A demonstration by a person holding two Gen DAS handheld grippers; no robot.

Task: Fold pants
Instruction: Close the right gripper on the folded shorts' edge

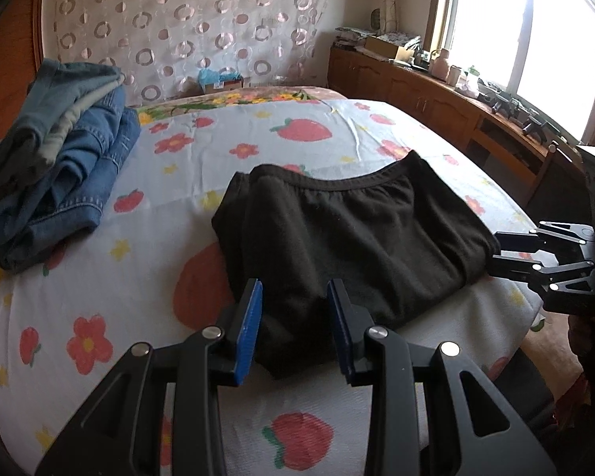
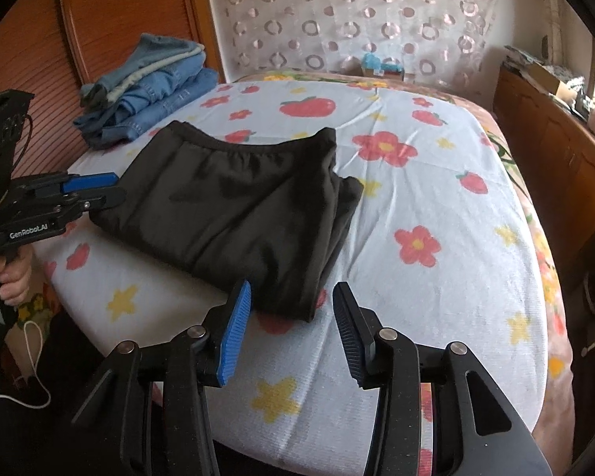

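Note:
The black pants [image 1: 349,234] lie folded in a compact rectangle on the flowered bed sheet [image 1: 146,285], waistband toward the far side; they also show in the right wrist view [image 2: 238,214]. My left gripper [image 1: 295,329] is open and empty at the near corner of the pants, and it shows from the side in the right wrist view [image 2: 111,190]. My right gripper [image 2: 291,329] is open and empty just short of the pants' near right corner; in the left wrist view it [image 1: 499,254] sits at the pants' right edge.
A stack of folded blue jeans [image 1: 63,166] lies at the bed's far left, also in the right wrist view [image 2: 146,91]. A wooden sideboard [image 1: 436,99] with clutter runs under the window on the right. A patterned headboard cover [image 2: 357,20] stands behind the bed.

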